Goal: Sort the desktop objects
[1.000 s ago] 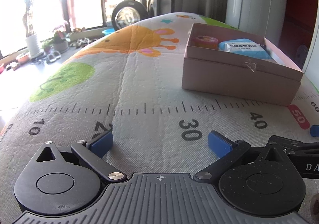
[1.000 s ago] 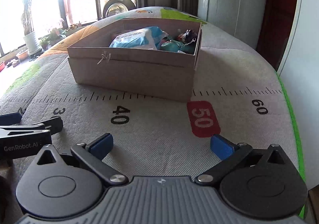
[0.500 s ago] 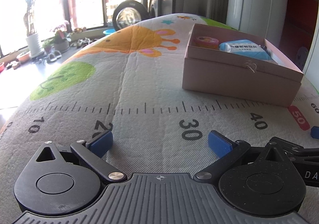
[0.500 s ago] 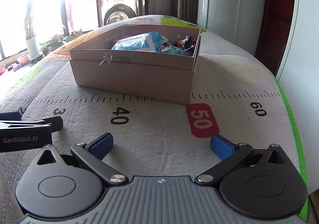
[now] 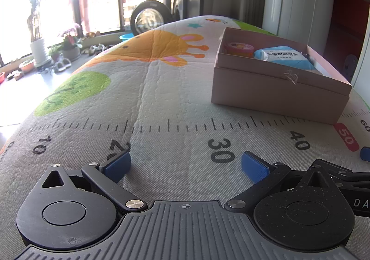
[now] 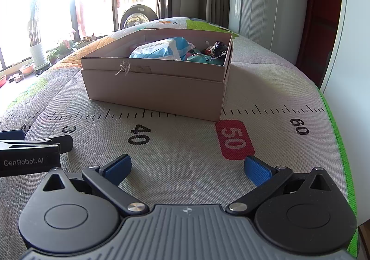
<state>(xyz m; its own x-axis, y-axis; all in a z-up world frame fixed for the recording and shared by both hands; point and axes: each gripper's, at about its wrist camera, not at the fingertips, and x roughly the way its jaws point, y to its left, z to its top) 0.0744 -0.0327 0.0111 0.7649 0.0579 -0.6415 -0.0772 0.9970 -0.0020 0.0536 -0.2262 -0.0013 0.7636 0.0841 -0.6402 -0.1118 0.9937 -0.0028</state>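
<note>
A pink cardboard box stands open on a printed ruler mat. Inside lie a blue wipes pack, a pink round tin, a teal item and a small dark figure with a chain. My left gripper is open and empty, low over the mat near the "30" mark, well short of the box. My right gripper is open and empty near the "50" mark, in front of the box.
The mat's green right edge drops off beside a white wall. The left gripper's body shows at the right view's left side. Windows, potted plants and a round drum lie beyond the mat's far end.
Both views have shifted slightly; the box sits a little higher and closer in the right wrist view. Both grippers stay open and empty.
</note>
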